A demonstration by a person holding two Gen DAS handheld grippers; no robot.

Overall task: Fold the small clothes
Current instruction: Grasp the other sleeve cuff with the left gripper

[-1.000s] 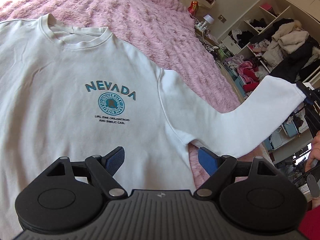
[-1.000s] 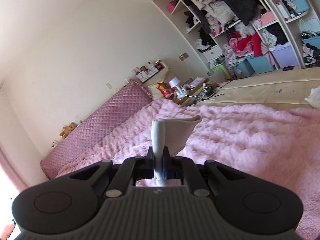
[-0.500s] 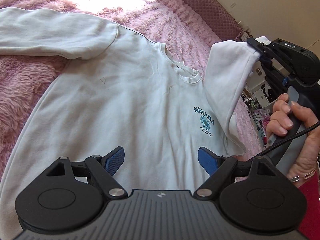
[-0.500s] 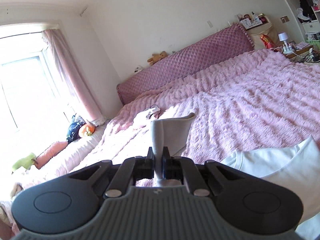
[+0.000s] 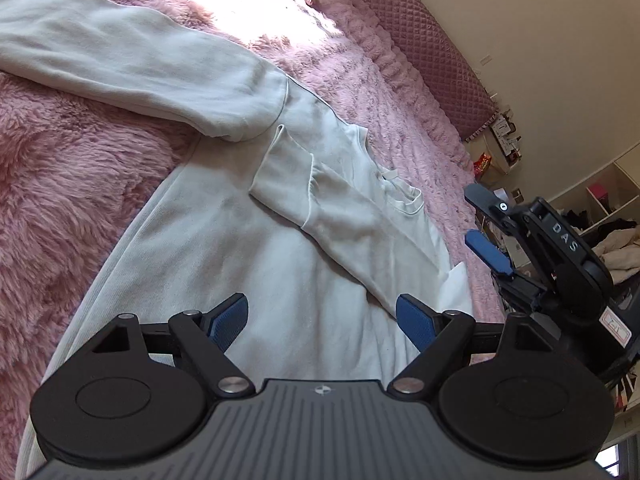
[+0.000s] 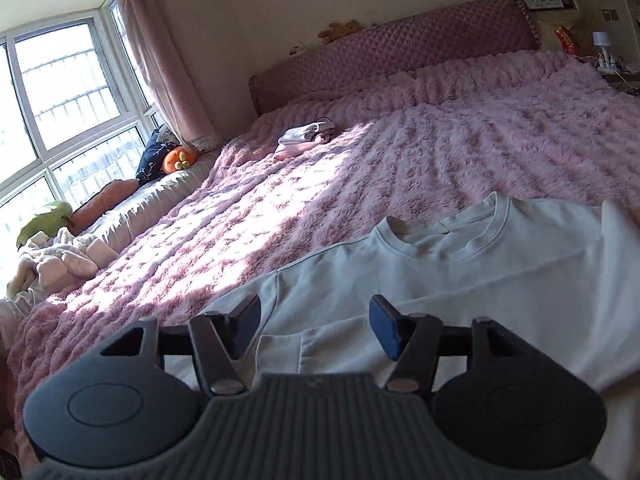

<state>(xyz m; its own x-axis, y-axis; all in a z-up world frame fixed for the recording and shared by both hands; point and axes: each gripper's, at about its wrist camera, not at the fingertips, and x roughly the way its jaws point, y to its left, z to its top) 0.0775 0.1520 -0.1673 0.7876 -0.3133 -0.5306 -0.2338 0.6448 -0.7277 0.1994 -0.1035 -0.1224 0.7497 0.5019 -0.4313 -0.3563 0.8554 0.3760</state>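
I have the sweatshirt (image 5: 248,264) spread face up on the pink bed (image 5: 80,184), one sleeve (image 5: 320,200) now laid across its chest. My right gripper (image 6: 314,330) has just been opening, its jaws apart with nothing between them, the cuff (image 6: 280,350) lying just beneath. My left gripper (image 5: 320,320) hovers open over the hem end. Sleeve-folding is in hand; next, I judge, the other sleeve (image 5: 120,56), stretched toward the bed's sunlit side, needs pinching and bringing in.

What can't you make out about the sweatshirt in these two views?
- Sweatshirt hem: left wrist view, hidden behind the left gripper.
- Chest print: covered by the folded sleeve.
- Other sleeve cuff: cut off by the left edge.
- Right wrist view: folded cuff partly hidden by the right gripper.
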